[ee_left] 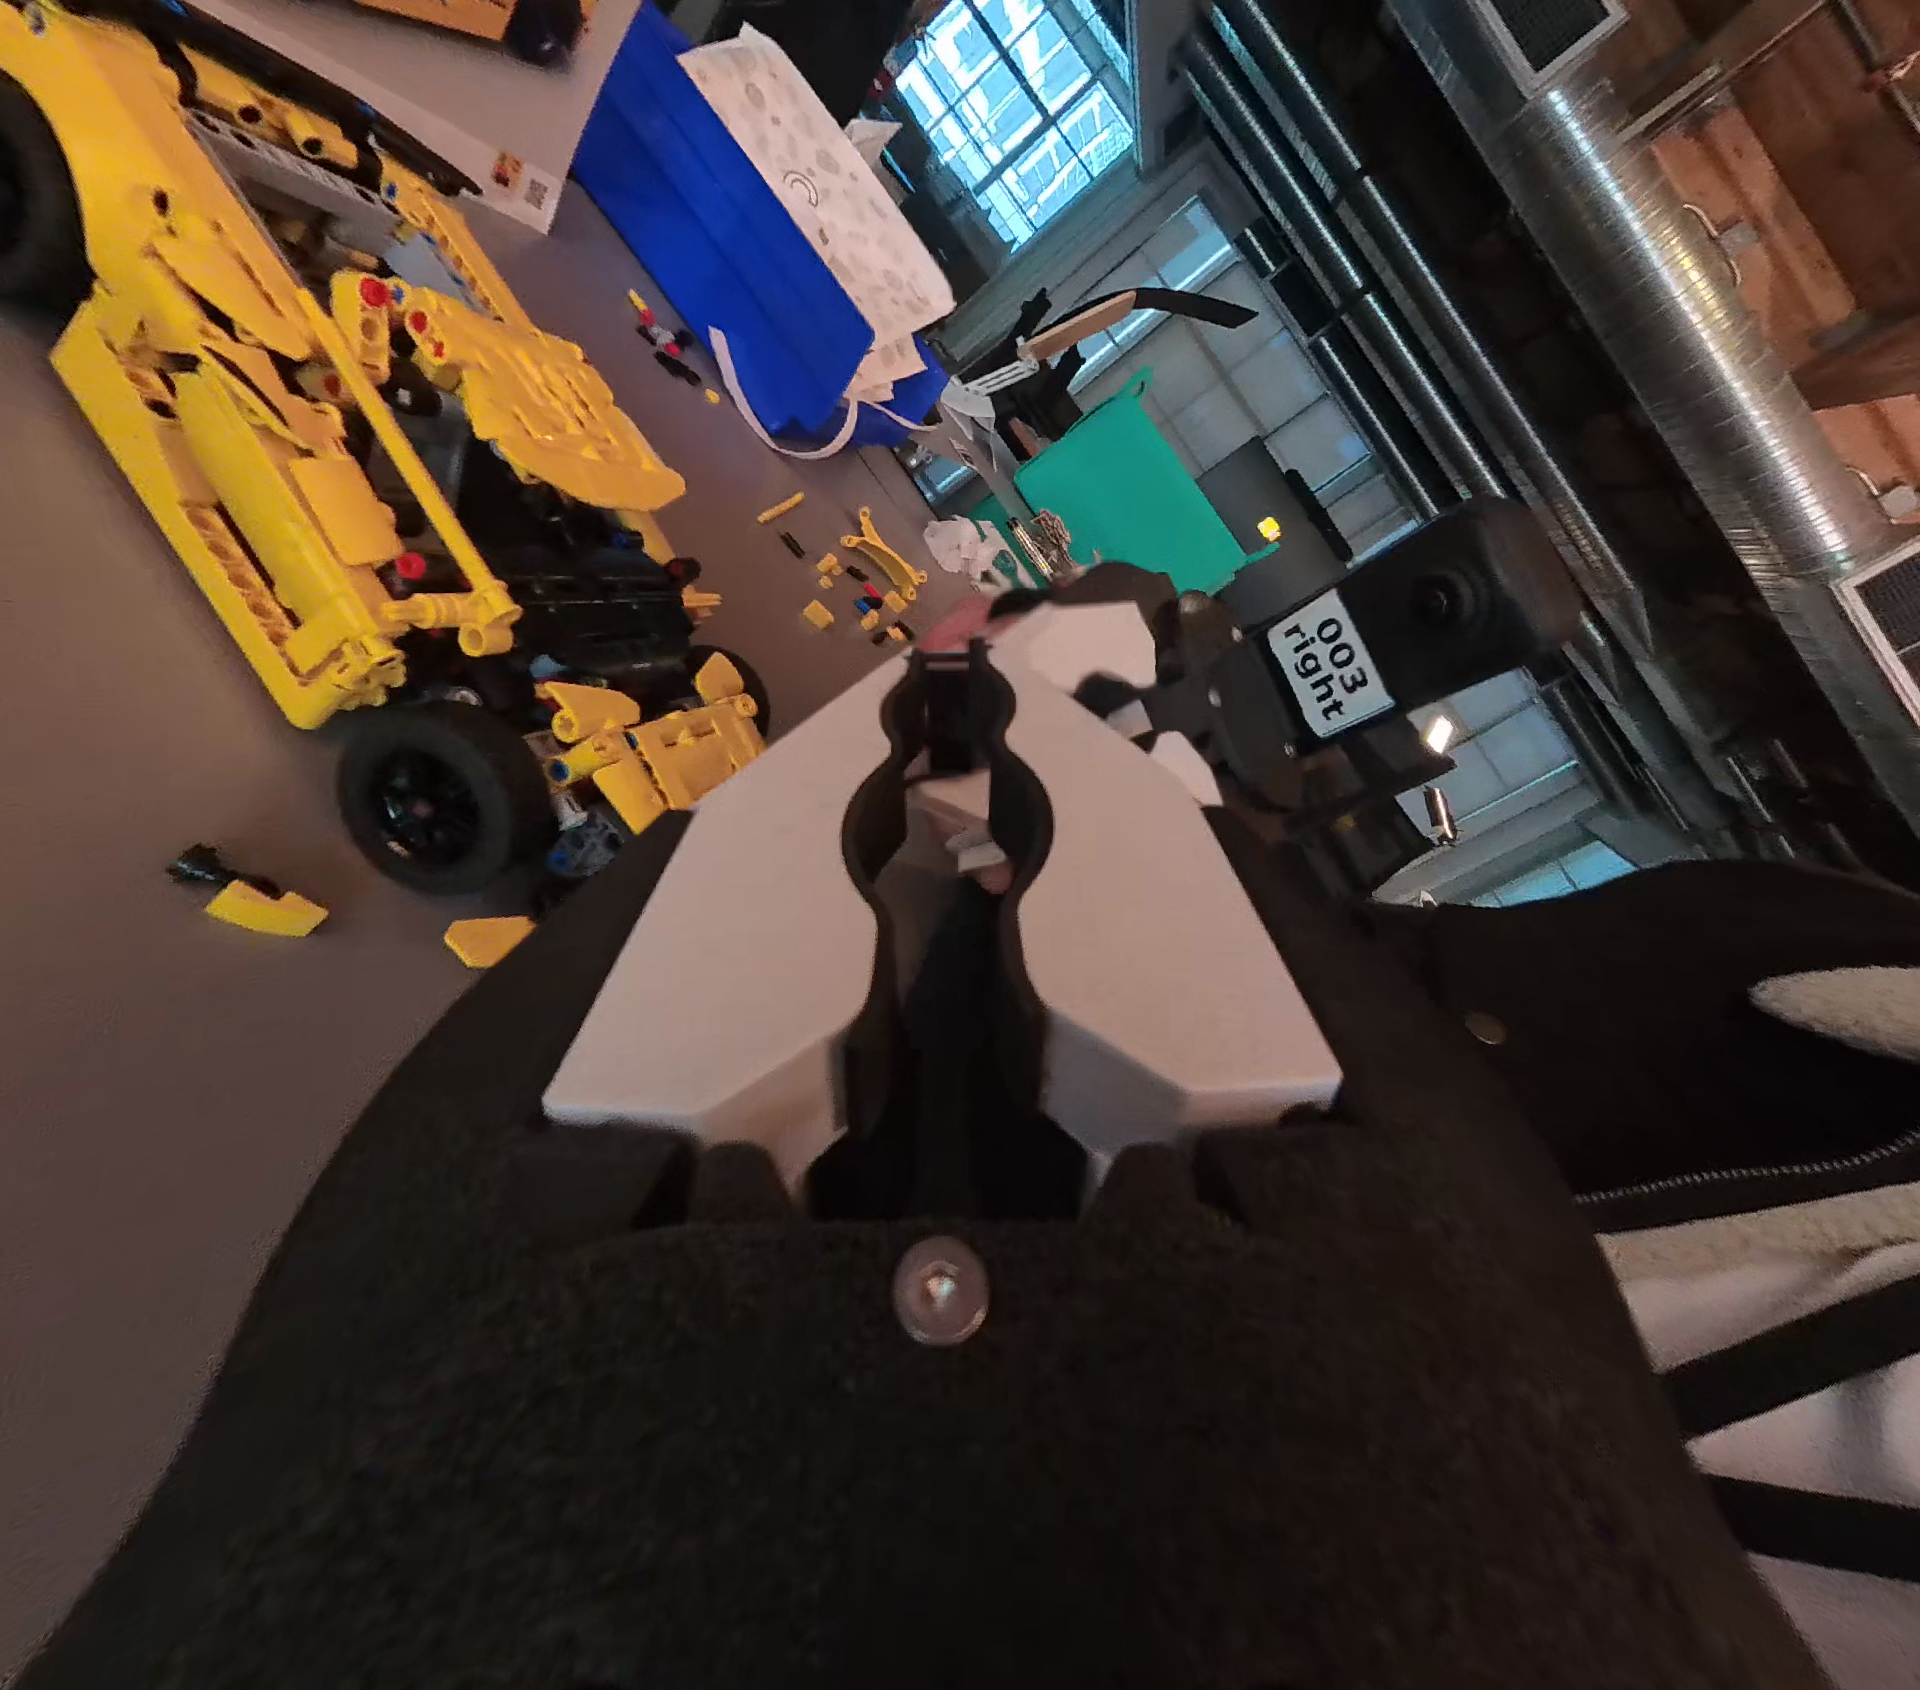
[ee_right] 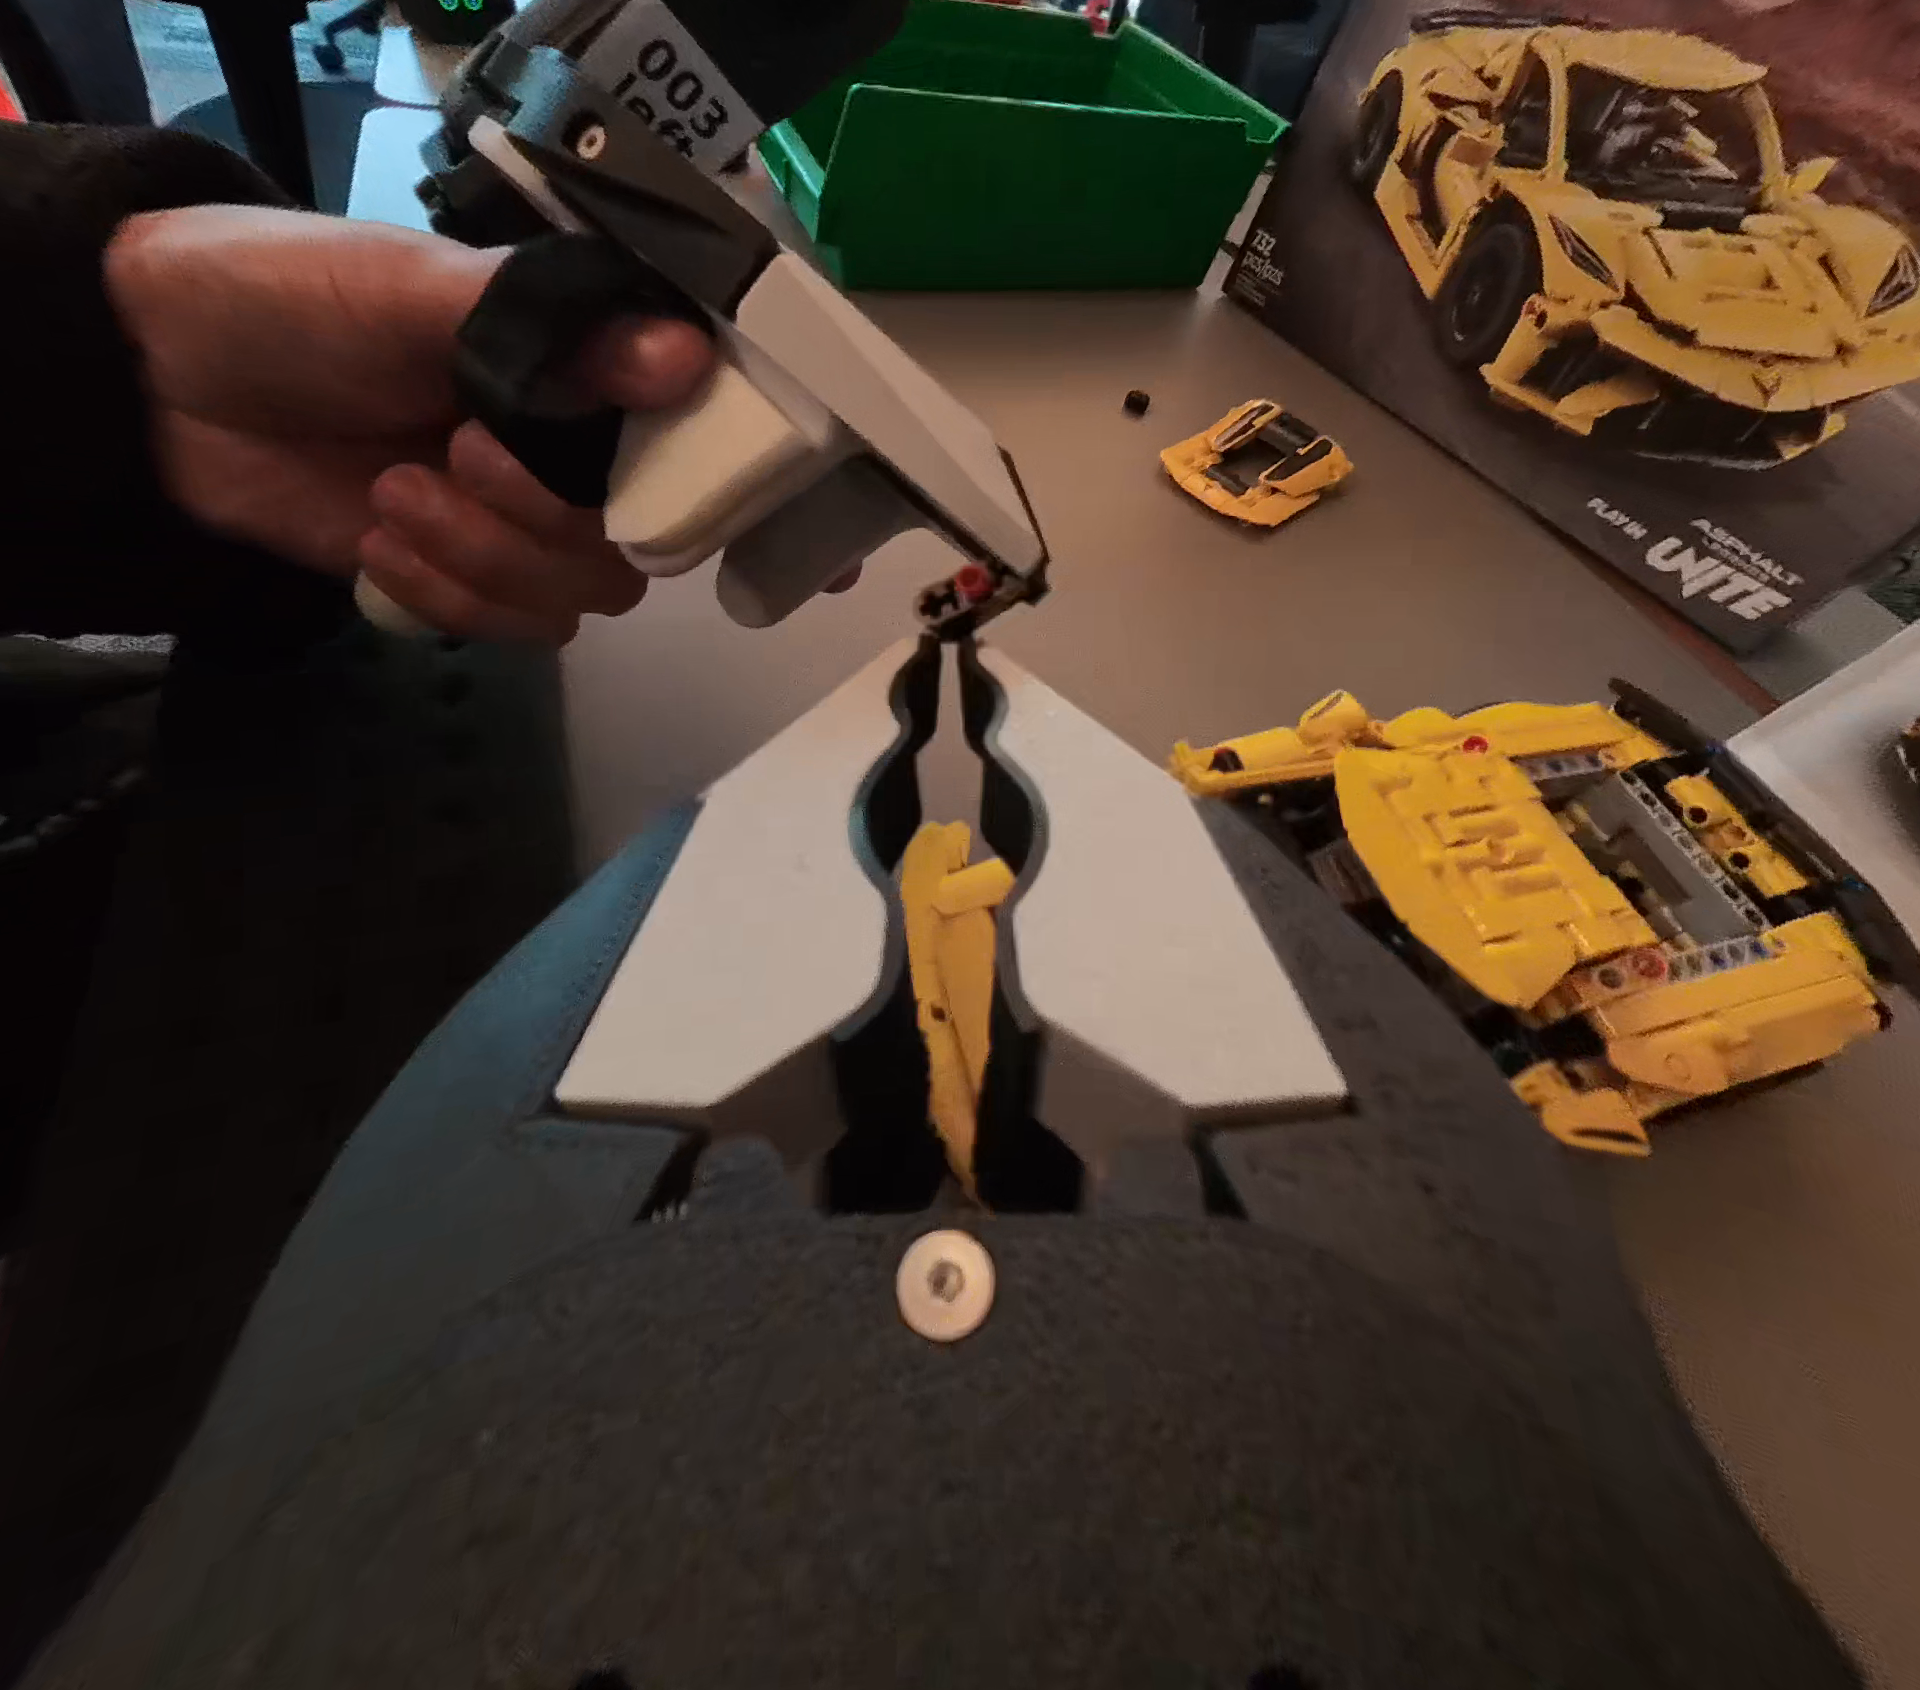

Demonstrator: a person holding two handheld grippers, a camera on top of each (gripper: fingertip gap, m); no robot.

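Observation:
My left gripper [ee_left: 948, 666] is shut on a small black piece with a red pin [ee_right: 966, 591], held in the air above the grey table [ee_right: 1195, 632]. It shows in the right wrist view [ee_right: 1013, 575], held by a hand. My right gripper [ee_right: 943, 653] meets the same piece from below, tips closed on its lower end. It shows in the left wrist view [ee_left: 1070, 632]. A yellow panel piece [ee_right: 951, 965] shows in the gap between my right fingers; I cannot tell whether it is held. A partly built yellow brick car [ee_right: 1507, 892] lies to the right.
The car's box [ee_right: 1621, 186] stands at the back right, with a green bin [ee_right: 1018, 186] to its left. A small yellow sub-assembly [ee_right: 1257, 461] and a black part [ee_right: 1140, 402] lie on the table. The left wrist view shows loose pieces [ee_left: 862, 580] and a blue bin [ee_left: 717, 227]. Both grippers' tips are close together, under 4 cm apart.

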